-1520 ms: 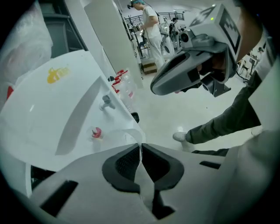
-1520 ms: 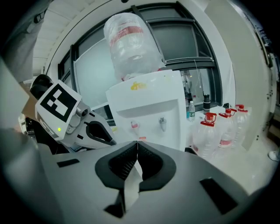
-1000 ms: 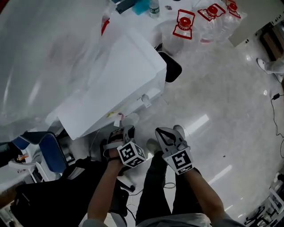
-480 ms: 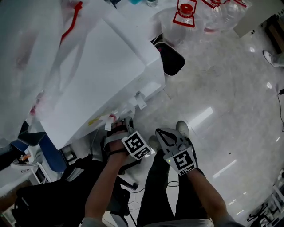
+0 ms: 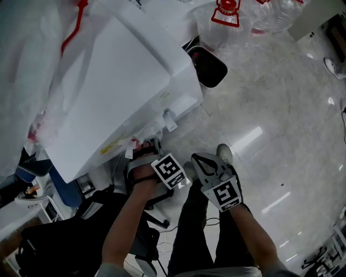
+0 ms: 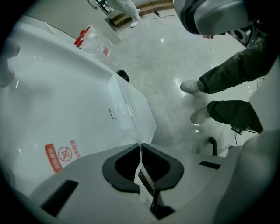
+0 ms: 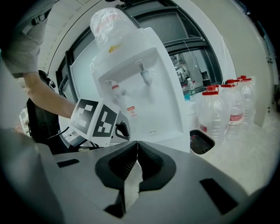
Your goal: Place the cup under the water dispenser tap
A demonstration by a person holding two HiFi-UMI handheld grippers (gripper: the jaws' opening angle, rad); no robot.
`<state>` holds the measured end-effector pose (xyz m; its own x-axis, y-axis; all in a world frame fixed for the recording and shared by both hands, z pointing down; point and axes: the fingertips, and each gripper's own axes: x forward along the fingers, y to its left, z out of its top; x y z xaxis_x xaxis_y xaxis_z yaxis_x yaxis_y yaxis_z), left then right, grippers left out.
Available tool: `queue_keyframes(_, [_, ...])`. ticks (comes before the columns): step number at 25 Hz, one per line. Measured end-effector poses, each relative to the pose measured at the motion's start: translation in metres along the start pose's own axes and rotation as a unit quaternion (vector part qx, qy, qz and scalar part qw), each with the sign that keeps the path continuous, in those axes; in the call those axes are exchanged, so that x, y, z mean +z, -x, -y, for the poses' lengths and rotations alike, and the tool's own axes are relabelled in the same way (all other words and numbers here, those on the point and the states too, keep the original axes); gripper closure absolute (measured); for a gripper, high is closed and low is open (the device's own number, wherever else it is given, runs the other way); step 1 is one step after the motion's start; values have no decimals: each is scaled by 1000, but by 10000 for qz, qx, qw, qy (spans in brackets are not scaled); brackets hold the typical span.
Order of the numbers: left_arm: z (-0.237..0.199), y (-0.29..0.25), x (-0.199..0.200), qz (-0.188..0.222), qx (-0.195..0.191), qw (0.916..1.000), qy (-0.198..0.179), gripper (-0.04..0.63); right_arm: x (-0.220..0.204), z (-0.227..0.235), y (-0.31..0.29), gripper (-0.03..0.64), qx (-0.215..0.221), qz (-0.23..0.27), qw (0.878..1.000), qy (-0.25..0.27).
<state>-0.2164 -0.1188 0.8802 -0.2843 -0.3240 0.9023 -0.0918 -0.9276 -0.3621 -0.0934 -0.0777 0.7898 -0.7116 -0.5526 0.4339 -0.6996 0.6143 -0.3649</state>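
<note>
The white water dispenser (image 5: 124, 81) stands at upper left, and its two taps (image 5: 168, 120) jut from the front. My left gripper (image 5: 147, 149) sits just below and in front of the taps. In the left gripper view it (image 6: 140, 146) is shut on the thin wall of a clear cup (image 6: 129, 109), which is hard to make out against the dispenser's white side (image 6: 65, 100). My right gripper (image 5: 201, 162) hangs beside it to the right, over the floor. Its jaws (image 7: 137, 143) are shut with nothing between them, and it faces the red tap (image 7: 114, 89) and the blue tap (image 7: 146, 77).
A black bin (image 5: 208, 66) sits on the floor right of the dispenser, with several red-capped water bottles (image 5: 227, 16) behind it. A blue chair (image 5: 62, 189) and dark bags stand at lower left. The person's legs and shoes (image 5: 223, 154) are below the grippers. Glossy floor stretches right.
The left gripper has moved in toward the dispenser's front below the taps and rolled, its marker cube now facing more upward. The right gripper has sunk a little and stayed beside it.
</note>
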Motion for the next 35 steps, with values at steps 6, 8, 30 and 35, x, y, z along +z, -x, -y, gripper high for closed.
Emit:
queue_keyframes(6, [4, -6, 0, -84, -80, 9999, -63, 574, -3, 3, 2, 606, 0, -33, 10000, 0])
queue_keyframes(8, [4, -7, 0, -113, -90, 9999, -43, 574, -4, 4, 3, 606, -8, -45, 10000, -8])
queue_keyframes(30, [2, -3, -11, -255, 199, 9994, 101, 486, -13, 2, 9, 606, -24, -77, 9999, -61])
queue_keyframes(35, [-3, 3, -12, -204, 278, 9992, 210, 474, -13, 2, 11, 606, -33, -80, 9999, -53])
